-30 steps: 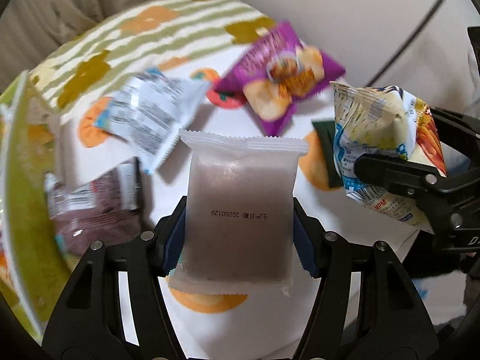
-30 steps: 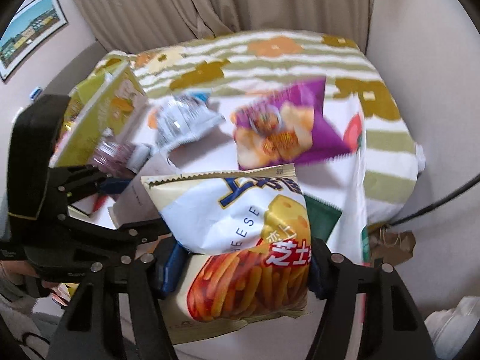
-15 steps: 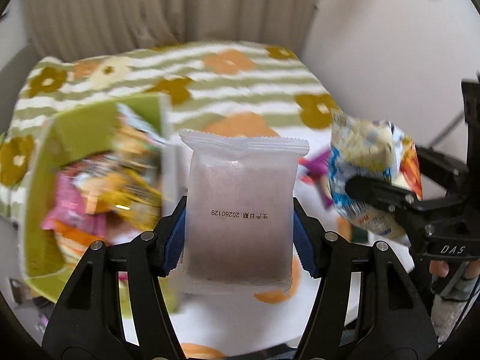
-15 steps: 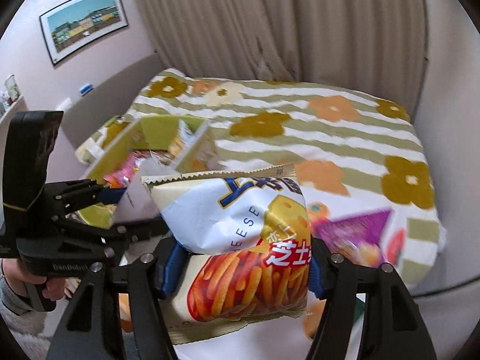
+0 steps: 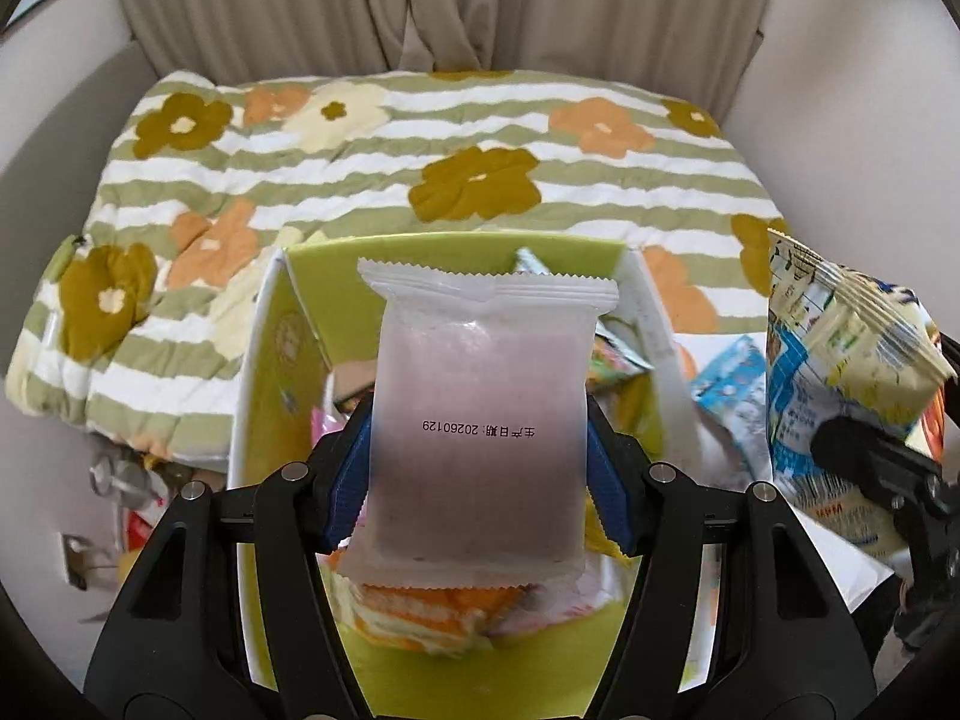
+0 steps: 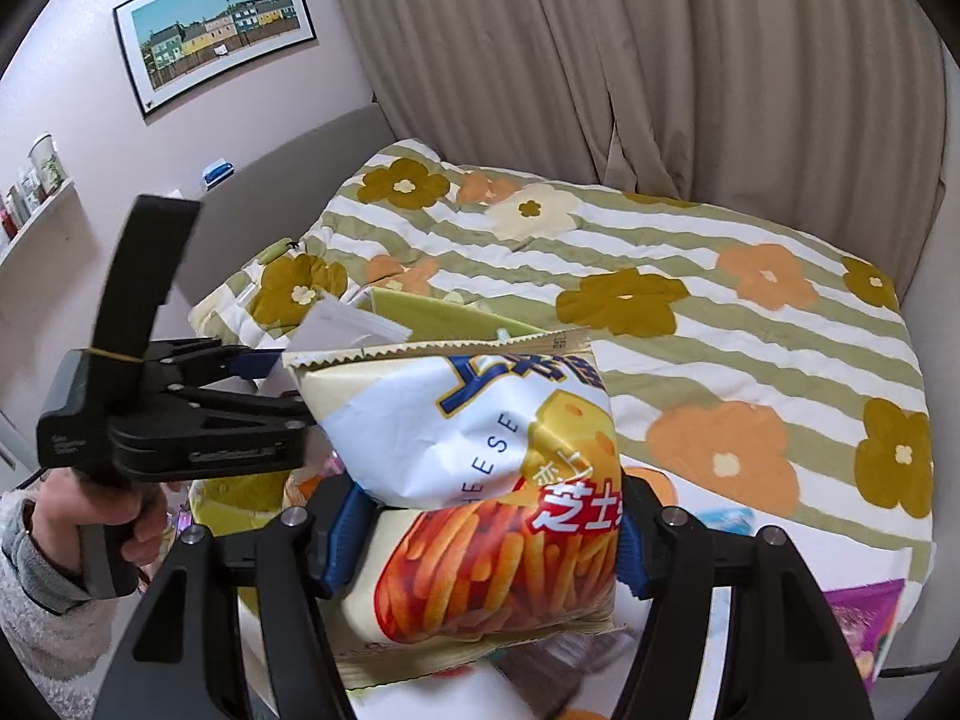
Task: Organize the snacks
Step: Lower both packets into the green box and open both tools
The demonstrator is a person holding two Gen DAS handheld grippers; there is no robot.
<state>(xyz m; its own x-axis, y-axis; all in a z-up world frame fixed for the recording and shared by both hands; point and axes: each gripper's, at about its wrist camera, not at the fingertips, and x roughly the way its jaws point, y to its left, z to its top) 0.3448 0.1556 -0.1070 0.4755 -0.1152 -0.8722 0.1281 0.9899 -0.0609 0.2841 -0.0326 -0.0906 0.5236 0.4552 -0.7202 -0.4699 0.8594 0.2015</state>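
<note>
Over the green box (image 5: 264,396), the left gripper (image 5: 477,468) clamps a frosted packet (image 5: 480,420). Beside it, the right gripper (image 6: 480,534) grips a cheese-stick bag (image 6: 480,480).

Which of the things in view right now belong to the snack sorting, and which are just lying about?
Job:
- translucent pink packet in left gripper
- cheese fries bag in right gripper
- green box holding snacks
- blue-white packet
- purple bag

Lying about:
- floral quilt
- framed picture
- curtains
</note>
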